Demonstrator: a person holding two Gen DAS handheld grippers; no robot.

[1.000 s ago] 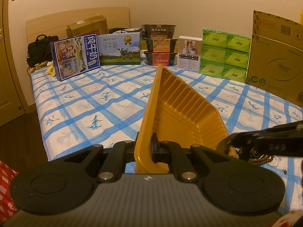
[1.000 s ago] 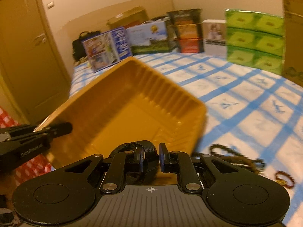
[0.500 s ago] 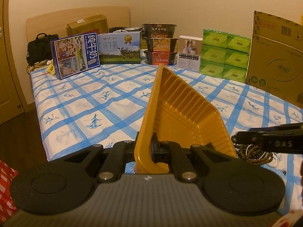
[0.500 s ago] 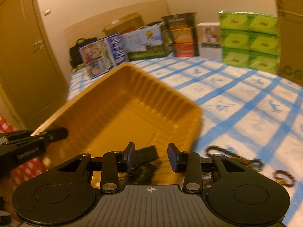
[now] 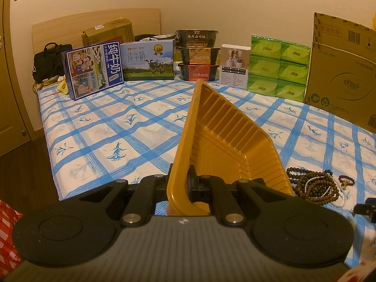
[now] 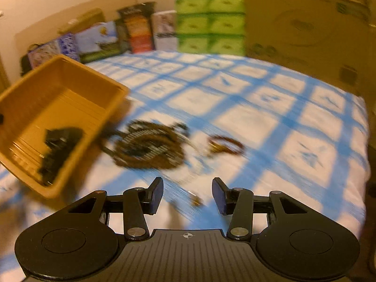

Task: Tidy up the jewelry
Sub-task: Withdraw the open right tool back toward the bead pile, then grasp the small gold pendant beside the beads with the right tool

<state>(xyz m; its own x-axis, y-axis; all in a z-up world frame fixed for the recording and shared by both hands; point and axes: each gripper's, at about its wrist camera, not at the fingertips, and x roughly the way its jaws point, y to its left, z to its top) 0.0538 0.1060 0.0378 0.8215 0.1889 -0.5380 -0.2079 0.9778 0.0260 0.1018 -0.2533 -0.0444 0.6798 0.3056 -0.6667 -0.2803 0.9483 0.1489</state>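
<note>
glossy ribbed plastic tray (image 5: 225,141) – matt cloth sheet (image 5: 112,127) – beaded bracelets (image 5: 315,188).

The right gripper (image 6: 187,193) has been swung away from over the yellow tray (image 6: 77,75) to above the bedsheet, where the pile of beaded necklaces (image 6: 148,146) is now faced. Its jaws are opening, with nothing between them. A dark bracelet (image 6: 60,150), gripped earlier, has been left inside the tray.

Right wrist view smeared by motion: bead pile (image 6: 148,146) and dark item in yellow tray (image 6: 70,98) left unidentifiable. Right tool (image 5: 365,209) cut off at left wrist view's edge.
</note>
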